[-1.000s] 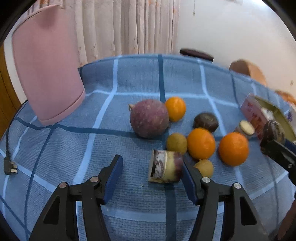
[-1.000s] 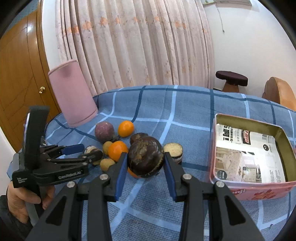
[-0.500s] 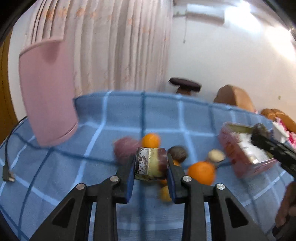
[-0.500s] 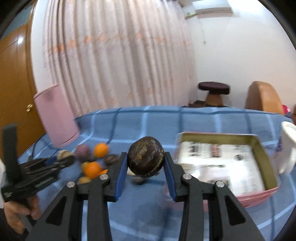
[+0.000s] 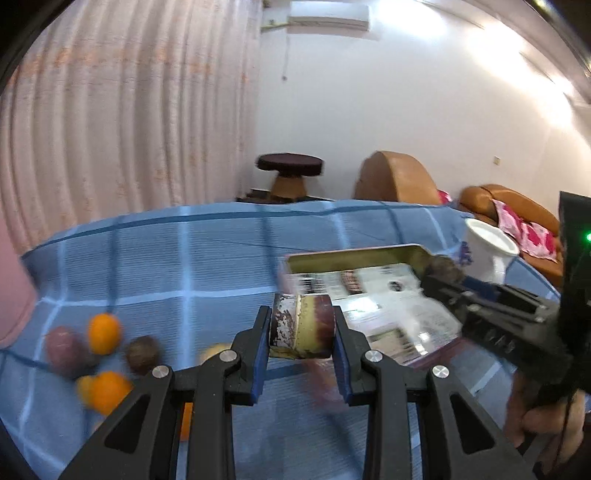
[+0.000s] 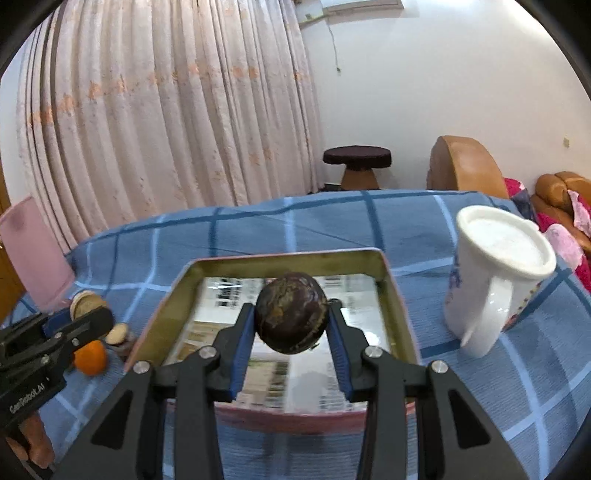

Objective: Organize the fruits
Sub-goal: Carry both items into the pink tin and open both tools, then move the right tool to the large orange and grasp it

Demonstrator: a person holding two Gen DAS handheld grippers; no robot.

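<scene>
While the right hand-held gripper is clamping a dark fruit over the paper-lined tin, the left hand-held gripper is gripping a cane piece beside it; blur is smearing the table's oranges.

Looked like a home living room. Had long pale pink curtains down the back wall, a wall-mounted air conditioner above, a round dark-topped stool in the corner, brown leather armchairs with pink floral cushions. Held a desk under a blue checked cloth, with a white jug, a pink tin and loose oranges on it.
</scene>
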